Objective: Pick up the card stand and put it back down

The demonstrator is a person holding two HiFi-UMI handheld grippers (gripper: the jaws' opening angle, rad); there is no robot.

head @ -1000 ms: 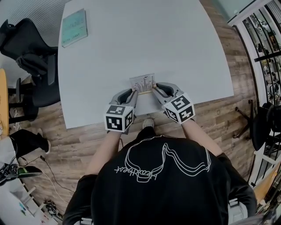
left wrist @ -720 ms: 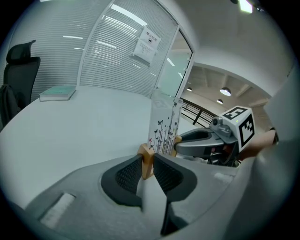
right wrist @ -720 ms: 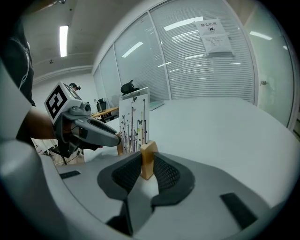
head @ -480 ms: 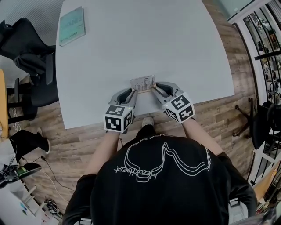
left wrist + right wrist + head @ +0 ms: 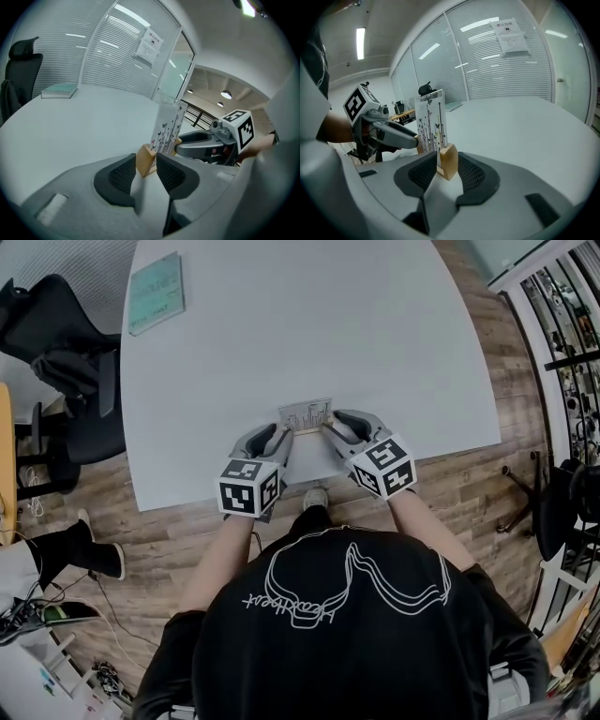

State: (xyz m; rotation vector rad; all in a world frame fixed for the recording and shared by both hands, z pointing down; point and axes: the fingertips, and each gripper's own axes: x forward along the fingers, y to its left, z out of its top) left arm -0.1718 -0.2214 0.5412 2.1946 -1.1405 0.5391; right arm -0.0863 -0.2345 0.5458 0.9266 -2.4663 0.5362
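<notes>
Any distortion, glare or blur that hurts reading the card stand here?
Head view: even light, sharp, wide-lens bowing at the edges, card stand small. Left gripper view: strong fisheye, dark corners, ceiling light blown out. Right gripper view: same fisheye, stand crisp, reflections streak the glass wall.

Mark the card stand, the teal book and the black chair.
card stand [image 5: 306, 415], head view, printed card face
teal book [image 5: 155, 293], head view, middle of cover
black chair [image 5: 23, 58], left gripper view, backrest
</notes>
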